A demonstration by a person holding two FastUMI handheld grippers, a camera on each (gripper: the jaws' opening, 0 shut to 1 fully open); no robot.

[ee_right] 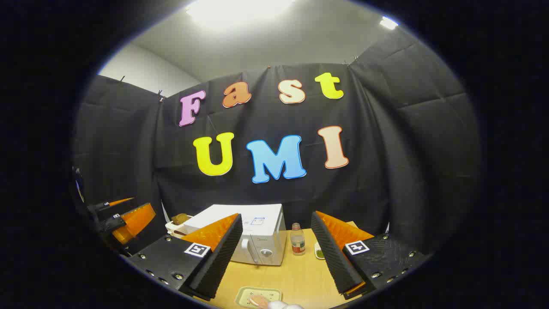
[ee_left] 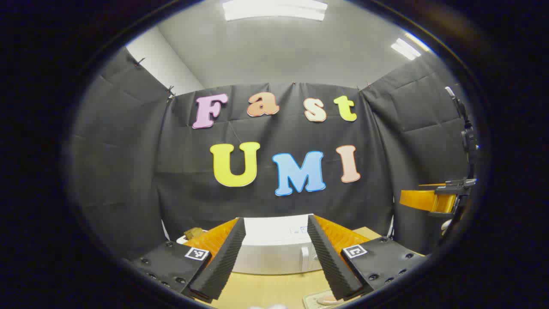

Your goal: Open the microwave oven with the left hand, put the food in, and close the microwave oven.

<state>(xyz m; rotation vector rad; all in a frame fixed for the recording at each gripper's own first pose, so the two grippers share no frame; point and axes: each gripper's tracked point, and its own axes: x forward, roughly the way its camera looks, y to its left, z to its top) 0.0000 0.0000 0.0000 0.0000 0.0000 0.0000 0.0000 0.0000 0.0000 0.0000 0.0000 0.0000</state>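
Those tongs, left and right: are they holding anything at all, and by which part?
Nothing is held. The left tongs and the right tongs both stand open with only air between them, short of the microwave.

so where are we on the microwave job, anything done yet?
Nothing done yet. The microwave sits on the table with its door shut. Both the left gripper and the right gripper are open, empty and held back from it. The food lies on its tray near the front edge. Opening, loading and closing all remain.
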